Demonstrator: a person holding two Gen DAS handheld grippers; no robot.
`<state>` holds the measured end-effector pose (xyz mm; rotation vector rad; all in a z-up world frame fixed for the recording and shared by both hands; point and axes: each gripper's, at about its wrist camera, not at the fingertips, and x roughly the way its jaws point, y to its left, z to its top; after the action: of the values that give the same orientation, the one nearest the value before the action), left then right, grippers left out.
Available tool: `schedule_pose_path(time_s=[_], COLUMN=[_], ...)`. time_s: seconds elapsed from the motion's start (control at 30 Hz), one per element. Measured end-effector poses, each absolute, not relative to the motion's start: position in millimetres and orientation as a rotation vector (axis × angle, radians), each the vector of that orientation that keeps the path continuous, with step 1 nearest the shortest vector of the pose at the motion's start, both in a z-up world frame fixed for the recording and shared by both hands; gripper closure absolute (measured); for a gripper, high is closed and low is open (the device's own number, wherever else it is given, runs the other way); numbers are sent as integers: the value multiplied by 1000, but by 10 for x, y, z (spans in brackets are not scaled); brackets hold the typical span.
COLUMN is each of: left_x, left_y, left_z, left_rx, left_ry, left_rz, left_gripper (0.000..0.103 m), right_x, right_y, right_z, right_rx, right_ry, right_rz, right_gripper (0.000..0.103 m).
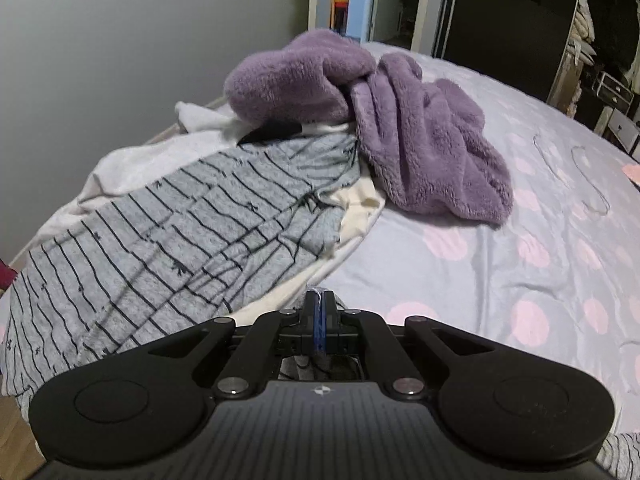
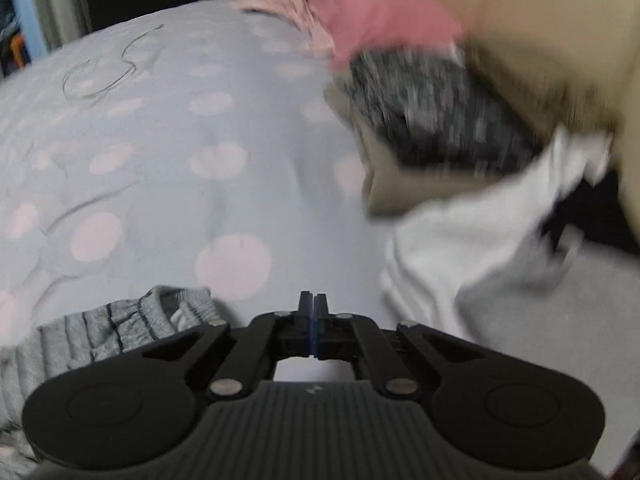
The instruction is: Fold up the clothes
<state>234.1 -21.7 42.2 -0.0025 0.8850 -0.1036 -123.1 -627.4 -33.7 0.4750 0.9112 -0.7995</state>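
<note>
A grey garment with thin dark stripes (image 1: 180,232) lies spread over the left side of the bed. My left gripper (image 1: 318,300) hovers at its near edge with its jaws together. Grey striped cloth shows right under the fingers and through the gap behind them, so it appears pinched. In the right wrist view, a grey striped elastic waistband (image 2: 120,328) lies bunched just left of my right gripper (image 2: 312,308). That gripper is shut, and nothing shows between its pads. This view is blurred by motion.
A purple fleece garment (image 1: 400,120) is heaped behind the striped one, over white cloth (image 1: 132,164). The bed has a lilac sheet with pink dots (image 1: 480,260). On the right are a tan box-like shape (image 2: 520,20), a dark grey garment (image 2: 432,112), pink cloth (image 2: 372,4) and white cloth (image 2: 460,240).
</note>
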Motion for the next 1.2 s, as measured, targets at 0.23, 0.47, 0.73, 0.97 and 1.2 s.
schedule_pose_path(time_s=[0.23, 0.47, 0.73, 0.97, 1.2], left_x=[2313, 2336, 2346, 2337, 2349], left_y=[-360, -334, -266, -269, -270], left_z=[369, 309, 301, 296, 281], left_rx=[50, 61, 34, 30, 32], left_ry=[891, 913, 926, 929, 935], left_rz=[-121, -113, -98, -90, -90], left_gripper=[103, 103, 103, 103, 103], right_x=[-1047, -705, -924, -847, -784], right_y=[-6122, -5954, -5984, -5981, -5927], right_z=[-336, -605, -305, -474, -765], right_rx=[554, 531, 476, 532, 514], right_ry=[828, 959, 868, 905, 1012], right_rz=[-554, -449, -526, -430, -390], right_gripper=[65, 78, 103, 80, 84])
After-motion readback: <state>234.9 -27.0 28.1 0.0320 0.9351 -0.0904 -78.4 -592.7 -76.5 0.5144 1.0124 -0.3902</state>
